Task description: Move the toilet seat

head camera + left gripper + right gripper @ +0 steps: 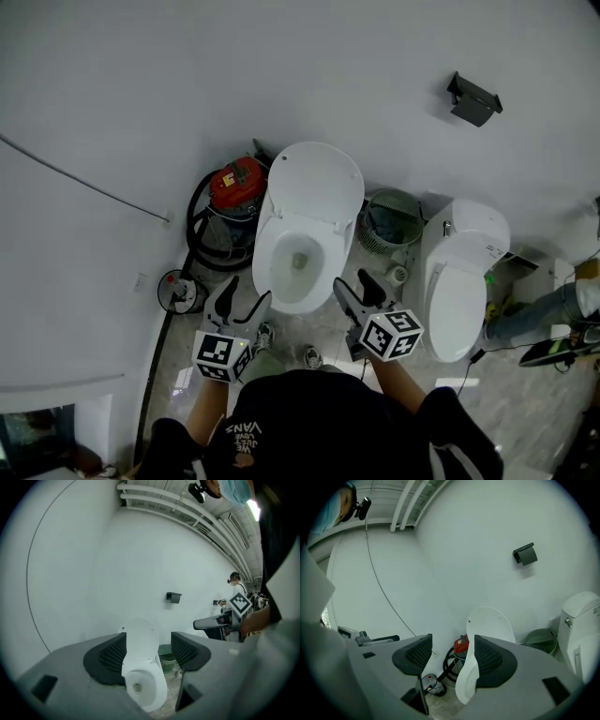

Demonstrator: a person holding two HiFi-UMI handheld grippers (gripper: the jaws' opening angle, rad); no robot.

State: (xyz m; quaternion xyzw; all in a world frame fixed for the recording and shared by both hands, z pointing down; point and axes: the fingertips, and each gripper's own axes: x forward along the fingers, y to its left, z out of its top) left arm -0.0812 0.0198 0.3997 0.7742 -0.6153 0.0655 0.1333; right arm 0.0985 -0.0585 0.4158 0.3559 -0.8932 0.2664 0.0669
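Observation:
A white toilet (298,267) stands against the wall with its lid (315,184) raised. I cannot tell whether the seat ring is up with the lid. My left gripper (241,300) hovers open just short of the bowl's front left. My right gripper (354,284) is open at the bowl's front right, apart from it. In the left gripper view the open bowl (140,686) and the upright lid (140,641) show beyond the left gripper (147,654). In the right gripper view the lid (490,625) and the bowl's side (466,684) show past the right gripper (452,656). Neither gripper holds anything.
A red vacuum (236,184) with a black hose sits left of the toilet, a wire bin (392,221) to its right. A second toilet (461,281), lid down, stands further right. A person's leg (548,309) is at the right edge. A dark box (473,98) hangs on the wall.

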